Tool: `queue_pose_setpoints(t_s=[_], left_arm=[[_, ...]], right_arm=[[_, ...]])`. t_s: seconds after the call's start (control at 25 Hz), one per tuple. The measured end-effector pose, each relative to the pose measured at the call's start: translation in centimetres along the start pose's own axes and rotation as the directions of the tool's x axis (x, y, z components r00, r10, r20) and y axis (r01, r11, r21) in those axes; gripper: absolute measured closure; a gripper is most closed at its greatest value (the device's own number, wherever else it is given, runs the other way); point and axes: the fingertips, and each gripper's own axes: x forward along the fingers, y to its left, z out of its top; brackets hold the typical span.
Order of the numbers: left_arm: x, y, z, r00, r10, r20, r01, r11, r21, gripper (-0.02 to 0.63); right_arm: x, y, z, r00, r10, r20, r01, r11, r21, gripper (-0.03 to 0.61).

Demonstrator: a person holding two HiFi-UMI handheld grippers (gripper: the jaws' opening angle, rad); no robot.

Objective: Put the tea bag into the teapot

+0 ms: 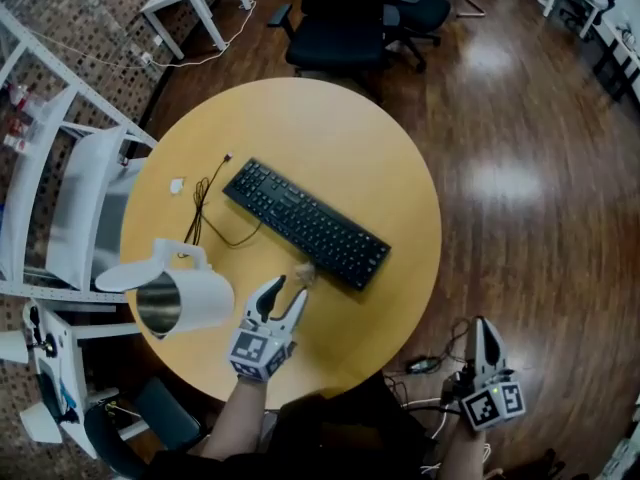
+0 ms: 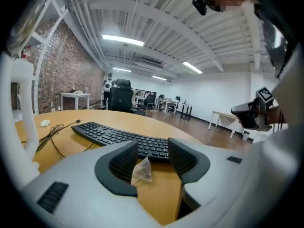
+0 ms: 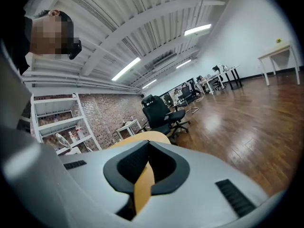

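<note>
My left gripper (image 2: 152, 156) gapes wide around the tea bag (image 2: 141, 171) just short of the keyboard (image 2: 118, 136); the bag looks light, limp and tearable, so I'd pinch its middle softly, while my right gripper (image 3: 148, 145) is closed on nothing.

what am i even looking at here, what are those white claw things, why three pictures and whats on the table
There is no robot here. A person holds a hand-held gripper in each hand: a two-jaw pincer with a marker cube on it.

The head view comes from a camera on the person's head, looking steeply down. The other two views come from cameras riding on each gripper, looking along its jaws.

On the round table are a black keyboard, a thin dark cable, a small white scrap and a white teapot.

The left gripper has its jaws apart. The small tea bag sits between them, close to one pad and not clamped.

The right gripper is past the table edge, above the wooden floor. Its jaws are together and hold nothing.
</note>
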Motion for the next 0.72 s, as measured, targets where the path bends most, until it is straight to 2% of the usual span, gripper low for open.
queue_pose_setpoints(t_s=[0.16, 0.32, 0.44, 0.52, 0.72], left_arm=[[1.4, -0.2, -2.2, 0.996, 0.016, -0.084, -0.016, 1.000, 0.002, 0.406], [2.9, 0.0, -4.2, 0.988, 0.036, -0.148, -0.022, 0.995, 0.094, 0.394], [4.2, 0.1, -5.5, 0.983, 0.034, -0.182, -0.012, 0.993, 0.119, 0.392], [4.9, 0.4, -6.2, 0.978, 0.035, -0.204, -0.007, 0.991, 0.135, 0.368], [6.4, 0.7, -6.6, 0.973, 0.038, -0.228, 0.000, 0.986, 0.164, 0.368]], right_arm=[[0.9, -0.7, -2.3, 0.997, 0.005, -0.072, -0.001, 0.999, 0.050, 0.568], [2.7, -0.4, -4.0, 0.990, 0.034, -0.139, -0.026, 0.998, 0.054, 0.569], [3.8, -0.3, -4.5, 0.987, 0.043, -0.153, -0.036, 0.998, 0.046, 0.568], [4.3, -0.6, -4.4, 0.987, 0.040, -0.155, -0.034, 0.999, 0.037, 0.568], [4.9, -2.0, -3.7, 0.988, 0.013, -0.152, -0.007, 0.999, 0.042, 0.569]])
